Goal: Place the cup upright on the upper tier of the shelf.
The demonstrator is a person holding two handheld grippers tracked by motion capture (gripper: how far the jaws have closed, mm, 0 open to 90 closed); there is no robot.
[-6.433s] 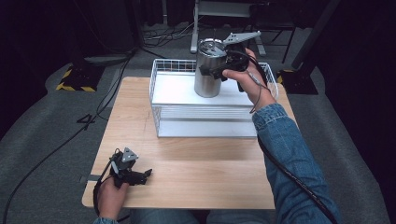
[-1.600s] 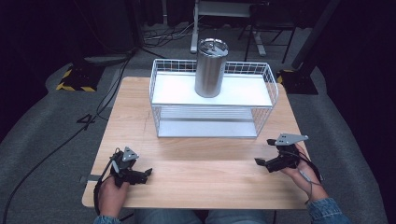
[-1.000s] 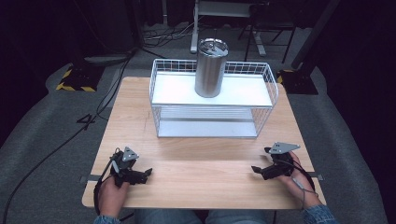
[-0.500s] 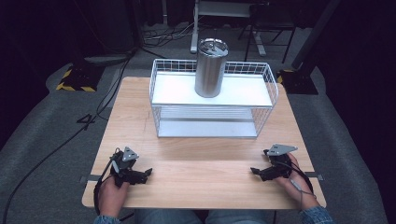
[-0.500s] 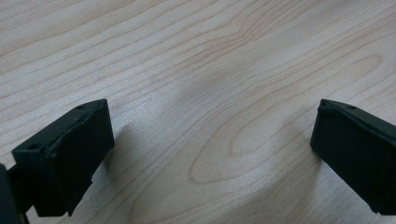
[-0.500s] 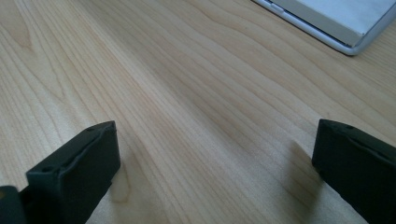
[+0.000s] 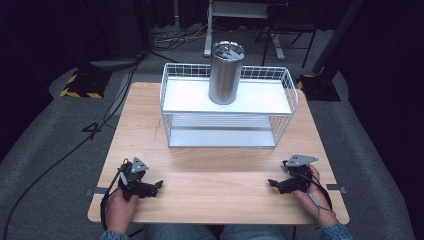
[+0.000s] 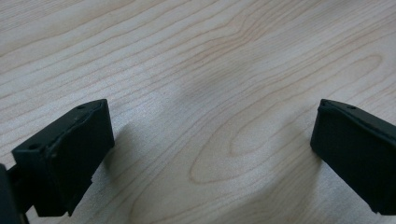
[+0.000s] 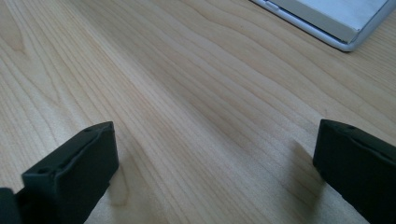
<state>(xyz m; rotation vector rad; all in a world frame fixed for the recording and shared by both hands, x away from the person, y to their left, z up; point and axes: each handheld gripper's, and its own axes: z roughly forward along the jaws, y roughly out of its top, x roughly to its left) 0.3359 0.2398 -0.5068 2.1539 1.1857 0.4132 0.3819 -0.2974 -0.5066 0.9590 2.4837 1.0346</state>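
A steel tumbler with a lid stands upright on the top shelf of a white wire rack at the back of the wooden table. My left gripper rests low at the front left of the table, open, with bare wood between its jaws. My right gripper rests at the front right, also open over bare wood. A corner of the rack's base lies beyond the right gripper's jaws. Neither gripper holds anything.
The rack has a lower shelf that holds nothing. Black cables run over the grey floor left of the table. A yellow-and-black striped block sits on the floor at the back left, and furniture legs stand behind the rack.
The right gripper let go of the tumbler on the top shelf and came back to the front right of the table, settling lower there. The left gripper stayed put.
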